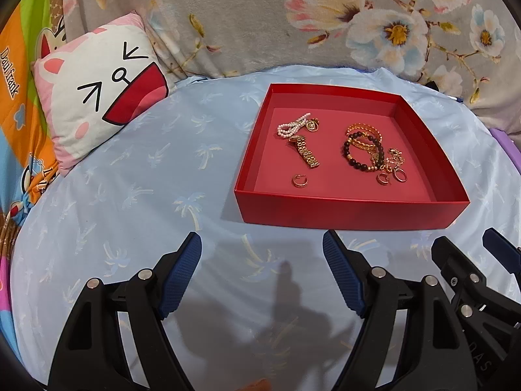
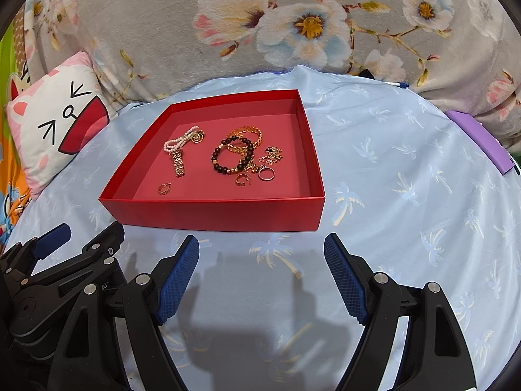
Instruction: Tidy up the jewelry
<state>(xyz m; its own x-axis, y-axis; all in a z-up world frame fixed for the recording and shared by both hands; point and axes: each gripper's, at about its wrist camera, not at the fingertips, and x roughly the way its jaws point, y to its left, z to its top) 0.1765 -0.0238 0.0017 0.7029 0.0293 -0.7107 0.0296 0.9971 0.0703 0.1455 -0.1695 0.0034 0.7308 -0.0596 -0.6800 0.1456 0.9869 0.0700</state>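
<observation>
A red open box (image 1: 345, 215) (image 2: 211, 211) sits on a light blue sheet and holds the jewelry. Inside lie a pearl bracelet (image 1: 291, 126) (image 2: 180, 140), a gold watch band (image 1: 305, 153) (image 2: 177, 164), a dark bead bracelet (image 1: 353, 159) (image 2: 224, 166), gold bangles (image 1: 364, 130) (image 2: 250, 133), a thin gold chain (image 1: 395, 158) (image 2: 273, 154) and small gold rings (image 1: 299, 181) (image 2: 165, 189). My left gripper (image 1: 262, 251) is open and empty, in front of the box. My right gripper (image 2: 262, 251) is open and empty, also in front of it.
A cat-face pillow (image 1: 97, 91) (image 2: 52, 123) lies to the left. A grey floral blanket (image 1: 260, 16) (image 2: 293, 16) rises behind the box. A purple flat object (image 2: 482, 140) lies at the far right. The blue sheet (image 1: 146, 179) spreads around the box.
</observation>
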